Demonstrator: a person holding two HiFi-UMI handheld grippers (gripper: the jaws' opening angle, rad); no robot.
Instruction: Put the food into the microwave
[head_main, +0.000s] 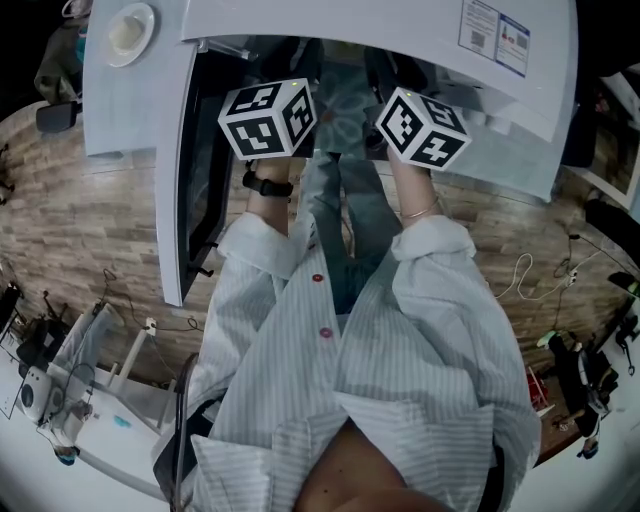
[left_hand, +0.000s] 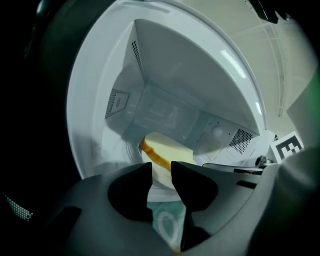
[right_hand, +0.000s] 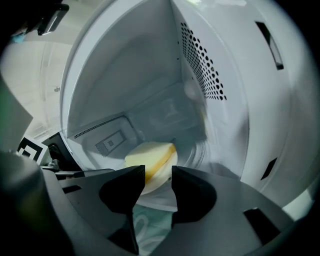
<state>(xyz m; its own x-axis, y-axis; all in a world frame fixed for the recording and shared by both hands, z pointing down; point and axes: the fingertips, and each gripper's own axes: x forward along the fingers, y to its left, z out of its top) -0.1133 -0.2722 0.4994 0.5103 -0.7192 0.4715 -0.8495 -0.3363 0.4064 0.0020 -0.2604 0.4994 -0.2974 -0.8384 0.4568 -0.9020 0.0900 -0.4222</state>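
A yellow slice of food (left_hand: 167, 152) (right_hand: 150, 157) lies on a white plate (left_hand: 161, 186) (right_hand: 158, 194) on the floor of the open white microwave (head_main: 380, 40). Both grippers reach into the cavity side by side. In the head view only their marker cubes (head_main: 268, 118) (head_main: 422, 127) show. My left gripper (left_hand: 161, 167) is shut on the plate's near rim, its jaws narrow. The jaws of my right gripper (right_hand: 158, 172) stand wider: it is open, with the plate's rim between the pads but free of them.
The microwave door (head_main: 185, 200) hangs open at the left, beside my left arm. Perforated vents (right_hand: 202, 60) line the cavity's right wall. A white dish (head_main: 130, 32) sits on the surface left of the microwave. Cables and gear lie on the wooden floor (head_main: 90, 220).
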